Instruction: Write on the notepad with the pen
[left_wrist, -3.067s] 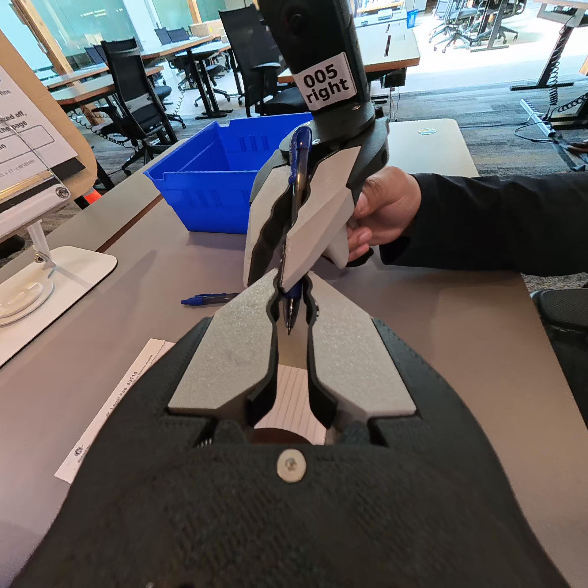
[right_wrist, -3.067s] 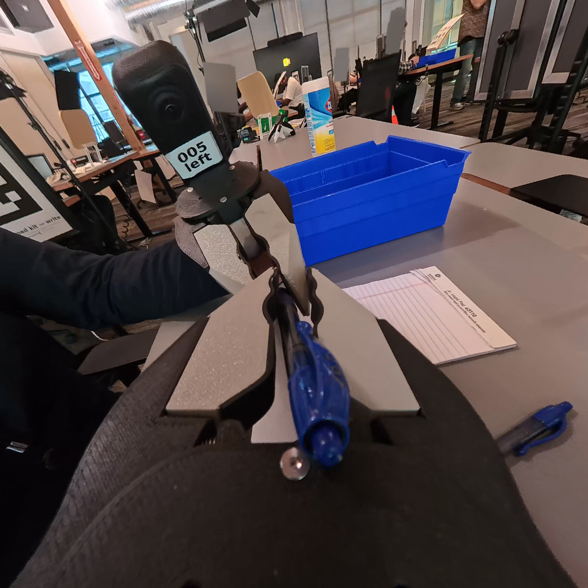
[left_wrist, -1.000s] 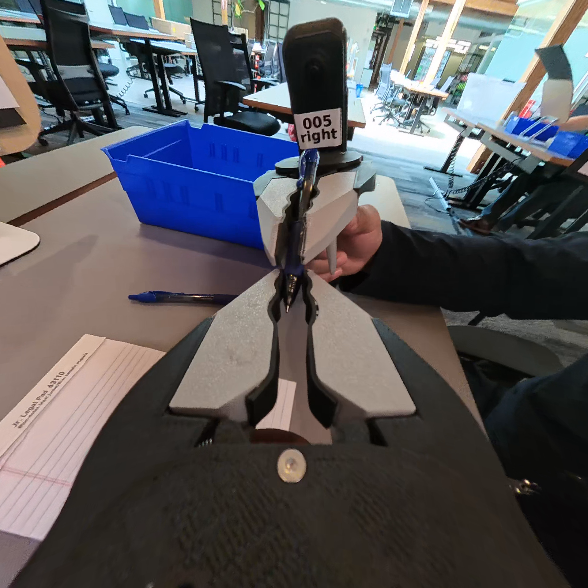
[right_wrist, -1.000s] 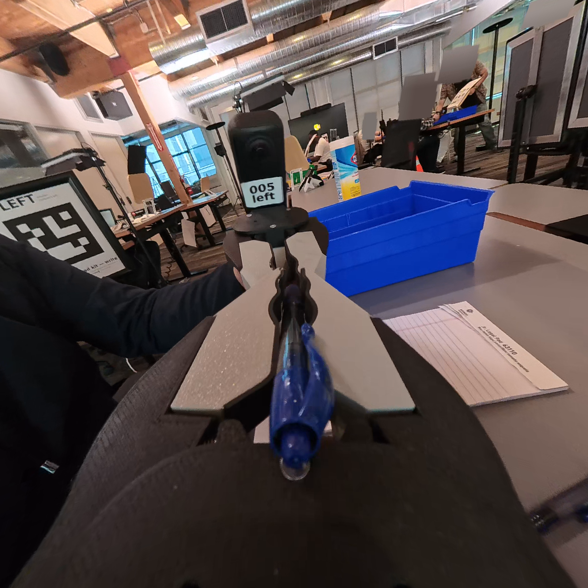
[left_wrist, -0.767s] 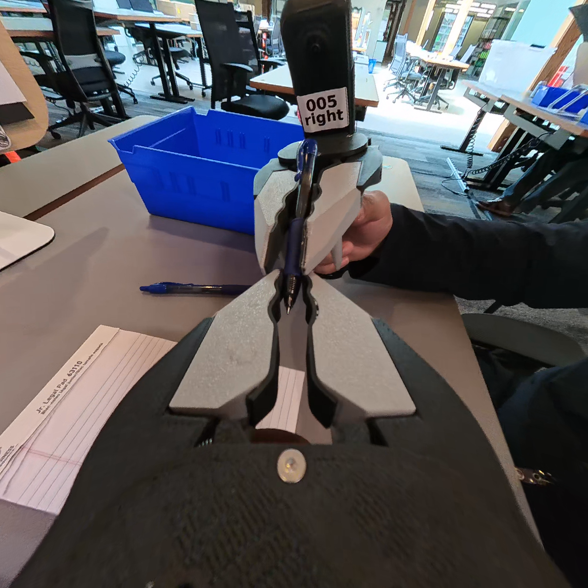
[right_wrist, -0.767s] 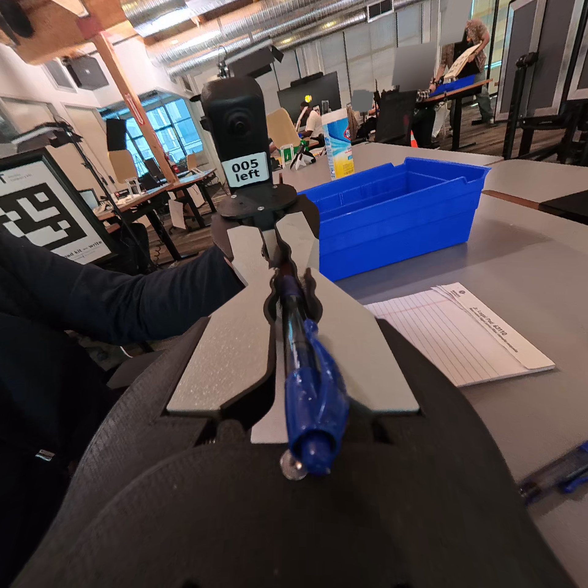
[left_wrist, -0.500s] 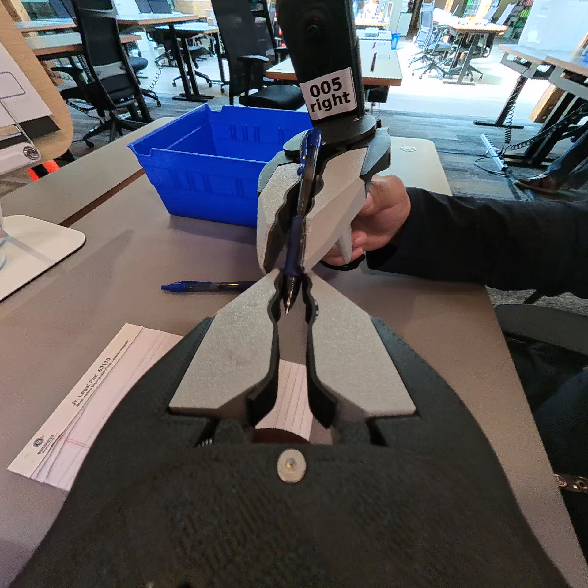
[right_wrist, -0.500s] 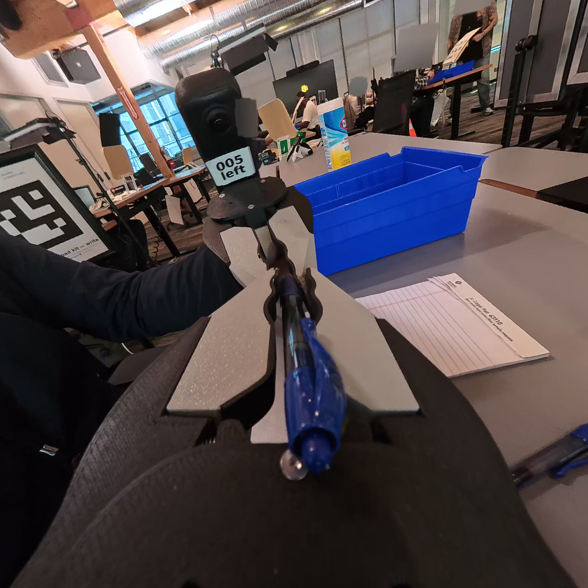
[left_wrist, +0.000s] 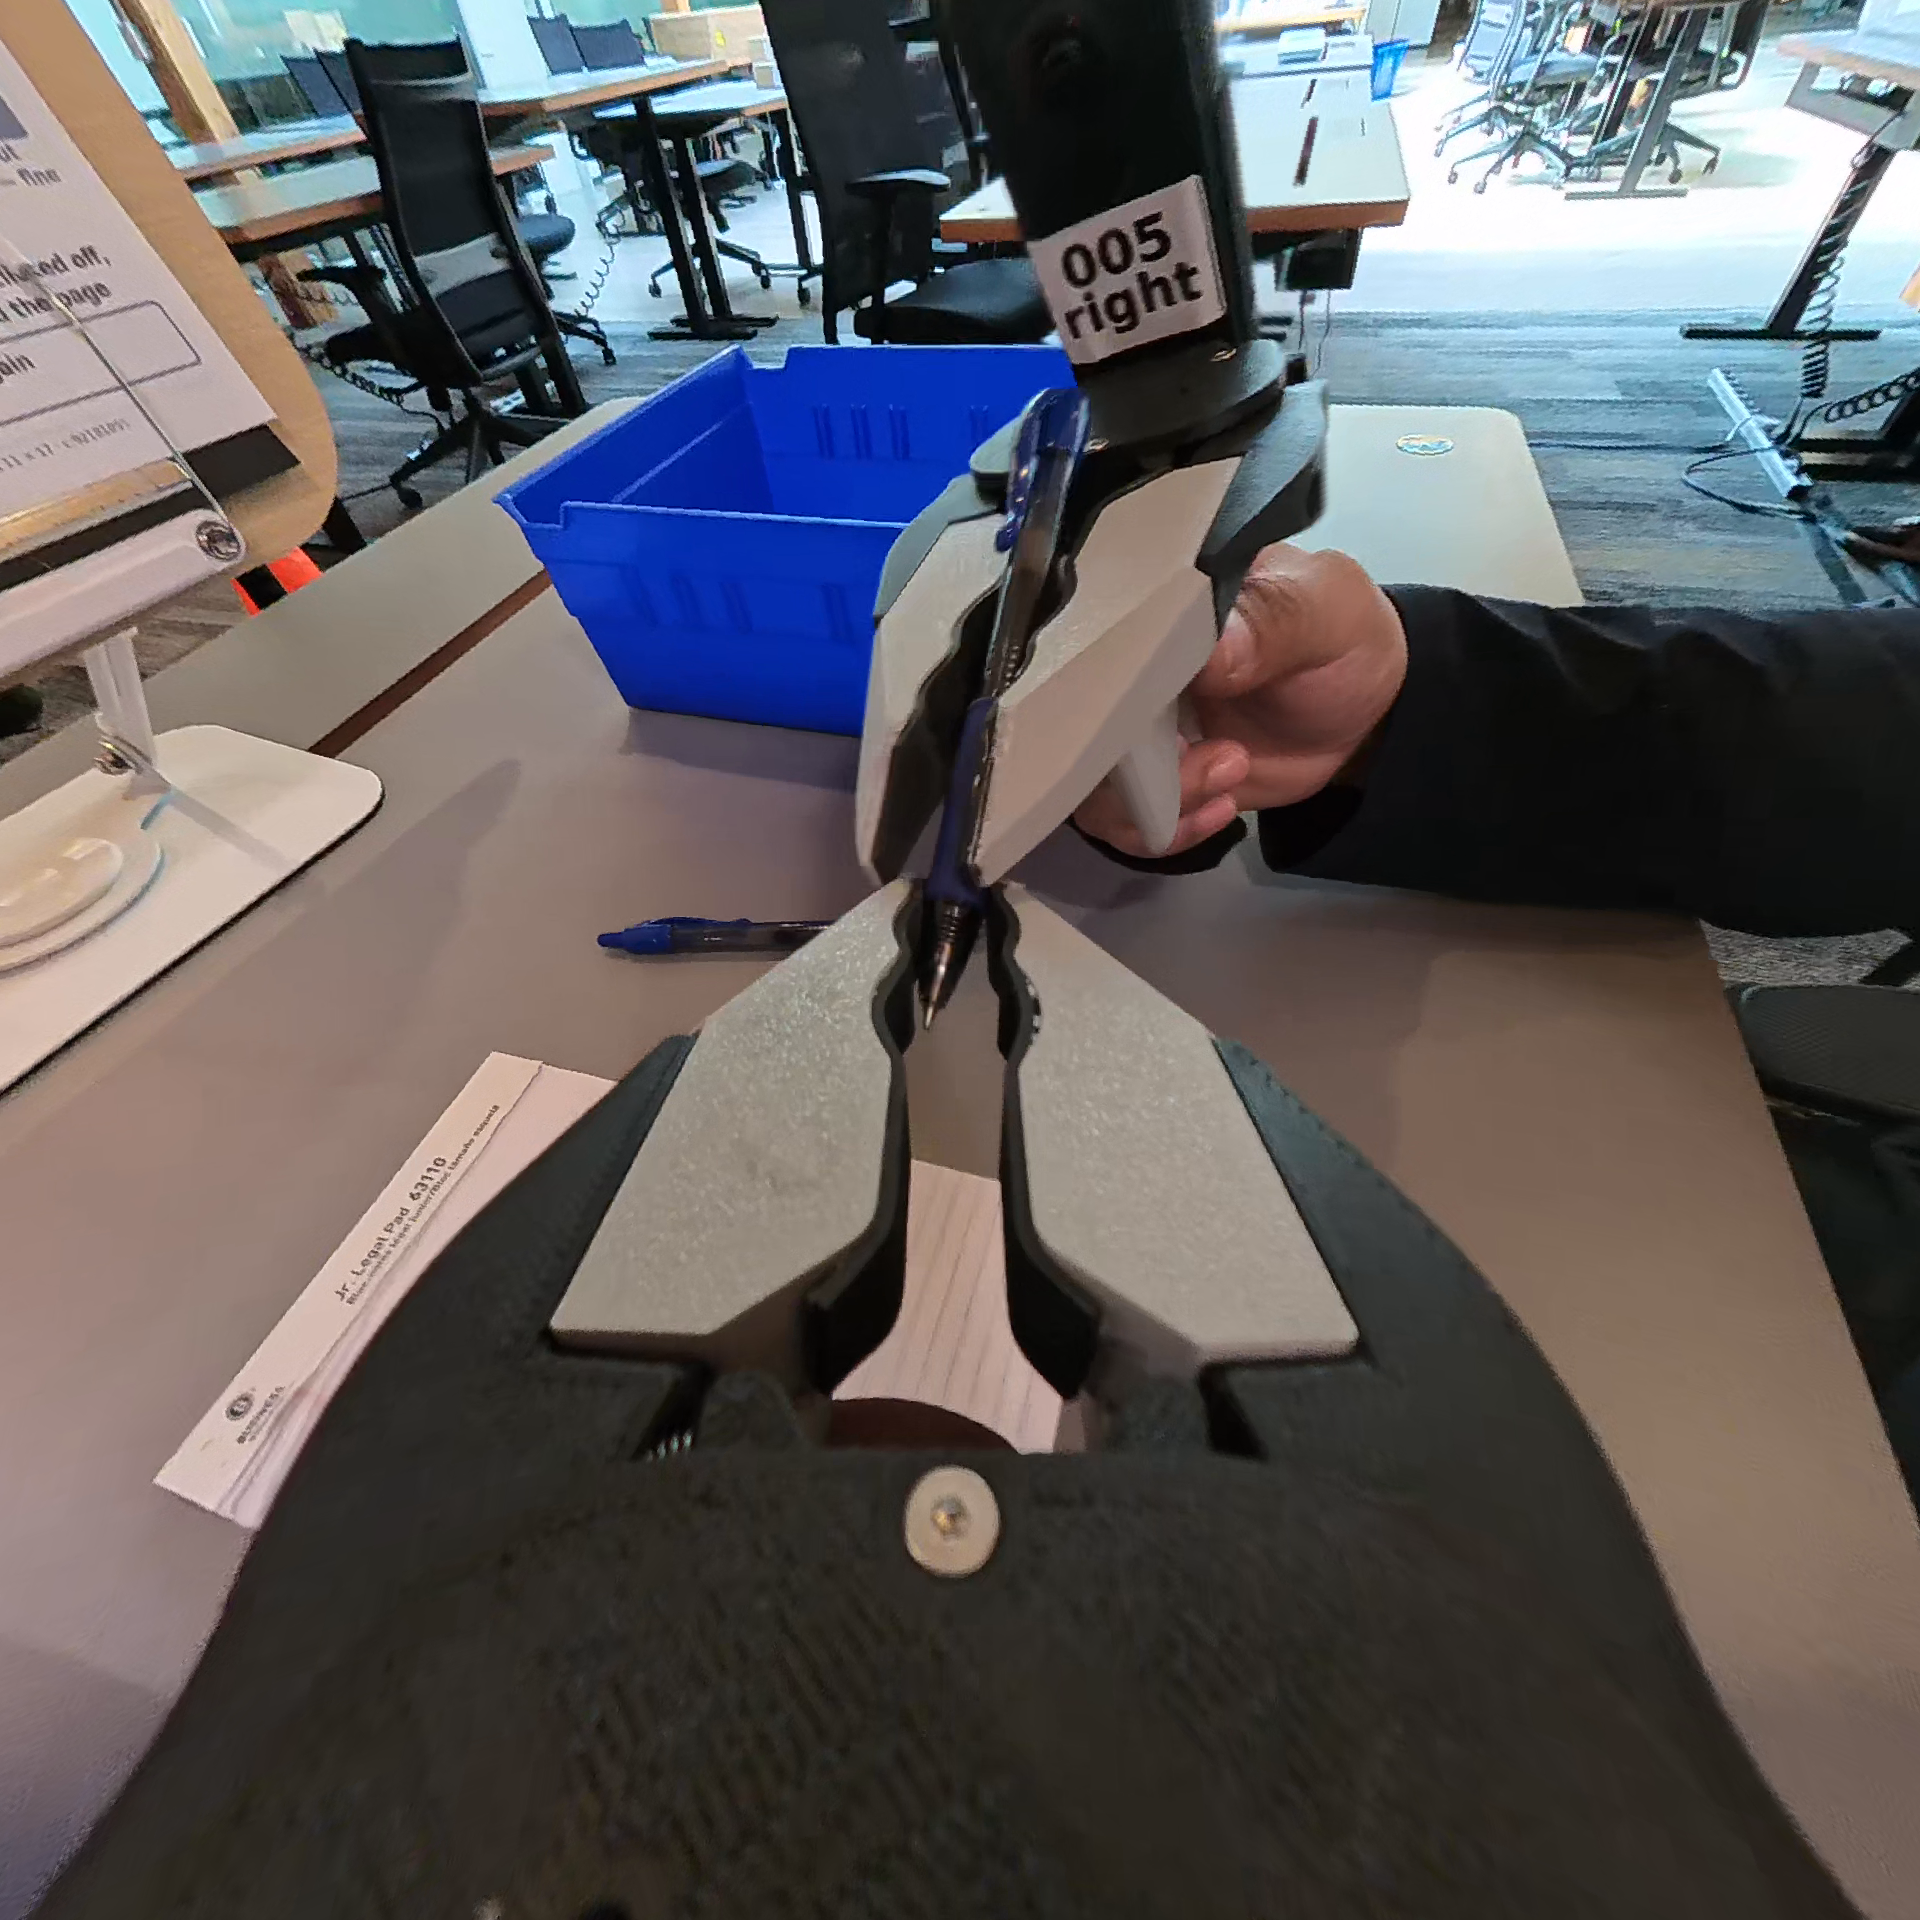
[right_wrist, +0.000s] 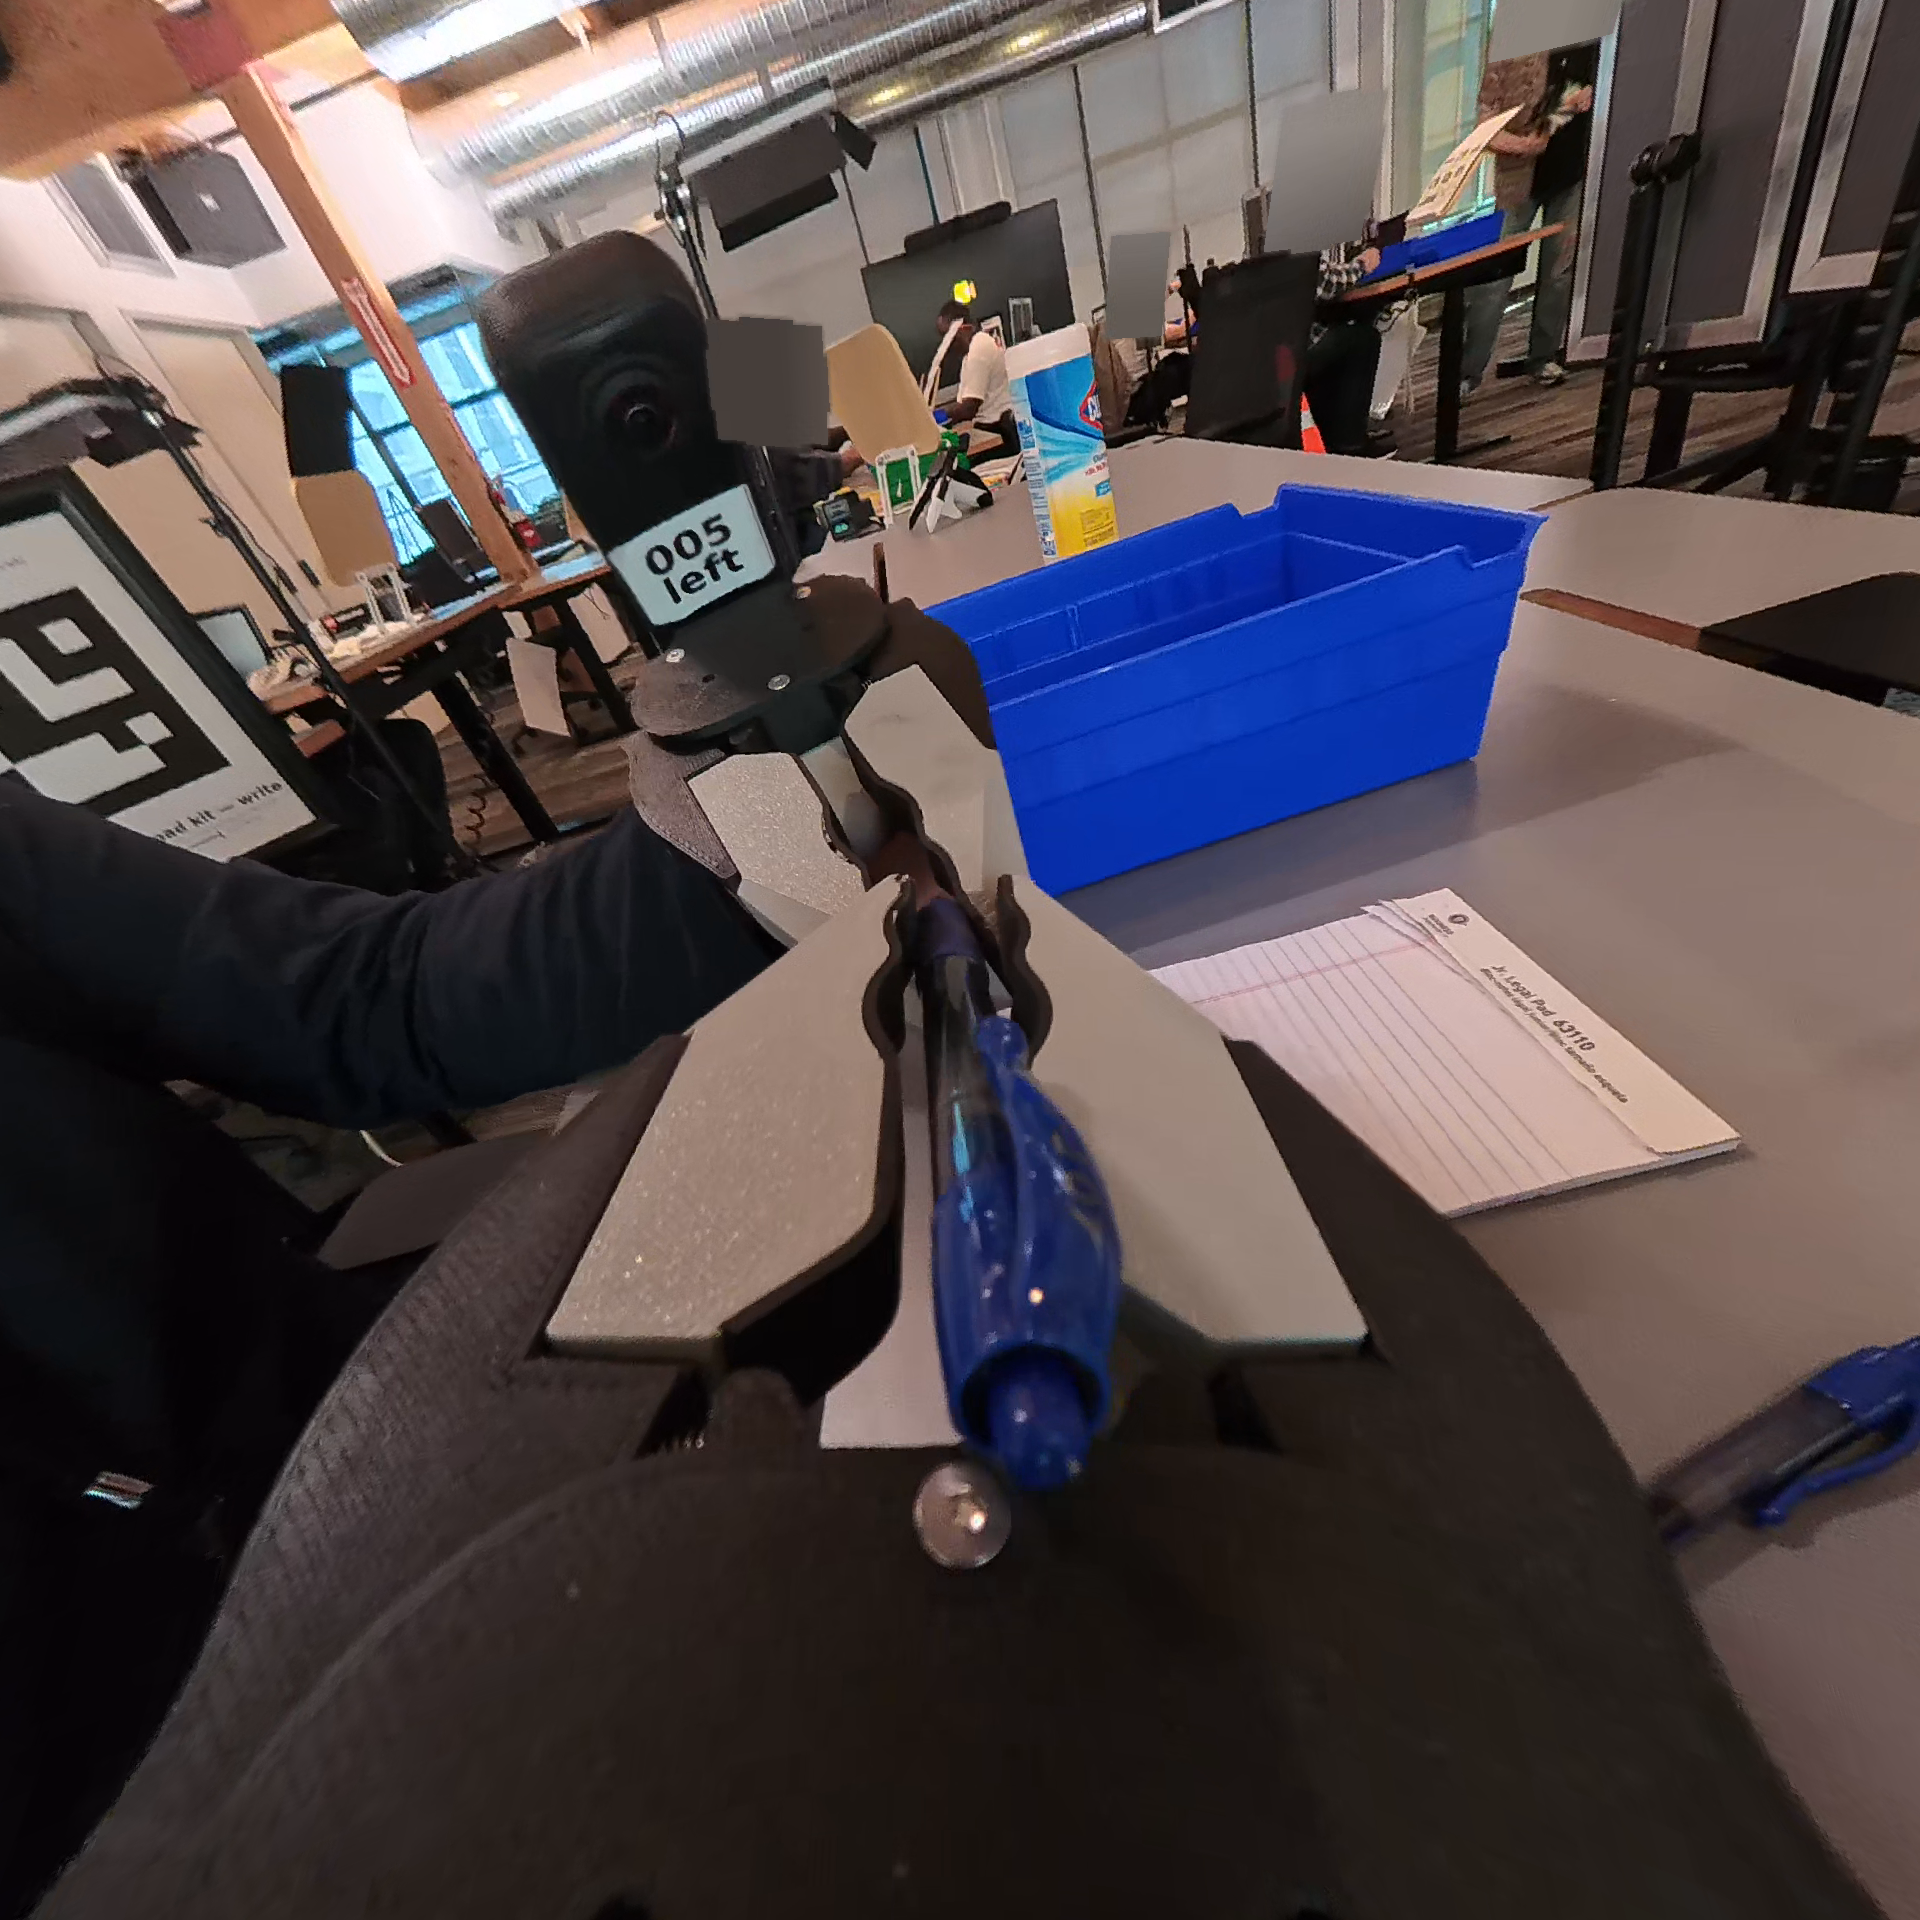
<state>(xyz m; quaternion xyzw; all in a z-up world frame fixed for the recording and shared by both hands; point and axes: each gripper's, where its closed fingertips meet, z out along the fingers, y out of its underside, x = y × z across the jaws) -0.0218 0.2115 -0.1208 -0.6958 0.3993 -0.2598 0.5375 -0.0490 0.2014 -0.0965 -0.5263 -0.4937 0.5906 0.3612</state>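
My right gripper (right_wrist: 951, 904) is shut on a blue pen (right_wrist: 1013, 1195) that lies along its fingers, clicker end towards the camera. In the left wrist view the right gripper (left_wrist: 935, 862) holds the pen (left_wrist: 1013, 623) tip down. My left gripper (left_wrist: 951, 904) faces it, jaws narrowly apart with the pen's tip end pinched between the fingertips. The left gripper (right_wrist: 883, 842) also shows in the right wrist view. The white lined notepad (left_wrist: 416, 1226) lies flat on the grey table under my left gripper, and it also shows in the right wrist view (right_wrist: 1434, 1049).
A second blue pen (left_wrist: 717, 935) lies on the table beyond the pad, also seen in the right wrist view (right_wrist: 1797, 1444). A blue bin (left_wrist: 727, 582) stands behind it. A sign stand (left_wrist: 156, 790) is at the far left. A wipes canister (right_wrist: 1060, 447) stands behind the bin. My two grippers' fingertips are within a few centimetres of each other.
Both grippers have swung together over the table, the pen tip staying between my left fingertips. The right gripper leans more to the right than a second ago. Neither grip has changed.
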